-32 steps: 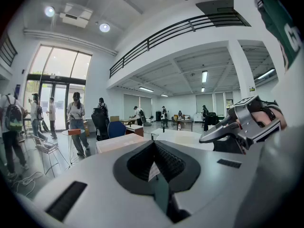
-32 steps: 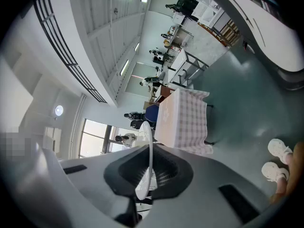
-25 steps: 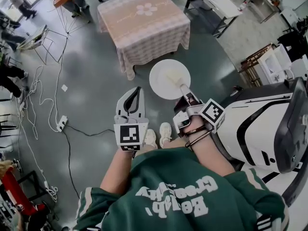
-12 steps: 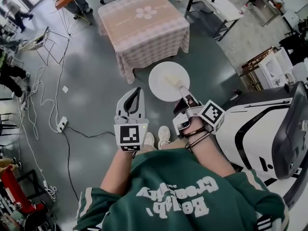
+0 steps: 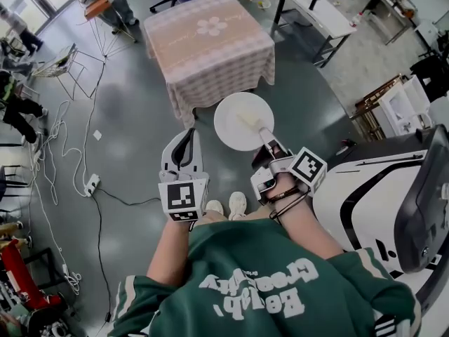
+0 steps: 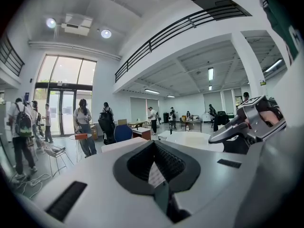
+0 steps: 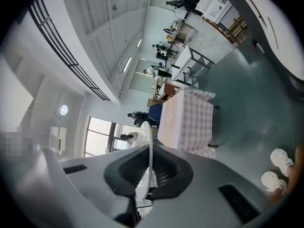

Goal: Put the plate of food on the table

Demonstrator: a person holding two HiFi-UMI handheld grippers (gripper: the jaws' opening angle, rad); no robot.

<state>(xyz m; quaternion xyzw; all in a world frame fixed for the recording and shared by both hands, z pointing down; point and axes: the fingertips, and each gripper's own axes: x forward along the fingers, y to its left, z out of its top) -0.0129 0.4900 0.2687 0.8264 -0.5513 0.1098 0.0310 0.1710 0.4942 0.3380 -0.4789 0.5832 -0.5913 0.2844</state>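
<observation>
In the head view a white plate (image 5: 243,121) with a pale strip of food (image 5: 248,119) hangs level over the grey floor, just short of the near corner of the table (image 5: 210,37), which has a pink checked cloth. My right gripper (image 5: 266,141) is shut on the plate's near rim. The right gripper view shows the plate (image 7: 149,148) edge-on between the jaws of the right gripper (image 7: 144,177), with the table (image 7: 190,122) ahead. My left gripper (image 5: 182,144) hangs shut and empty to the left of the plate. In the left gripper view, the left gripper (image 6: 154,167) holds nothing, and the plate (image 6: 192,140) lies to its right.
A large white machine (image 5: 379,188) stands close on the right. A white desk (image 5: 316,9) is behind the table on the right. Cables (image 5: 63,153) and a power strip (image 5: 90,182) lie on the floor at left, near a wire stand (image 5: 59,58). People stand at the far left.
The plate and the right gripper have drifted a little nearer to the table. The left gripper has shifted slightly left and forward. Both grips are unchanged.
</observation>
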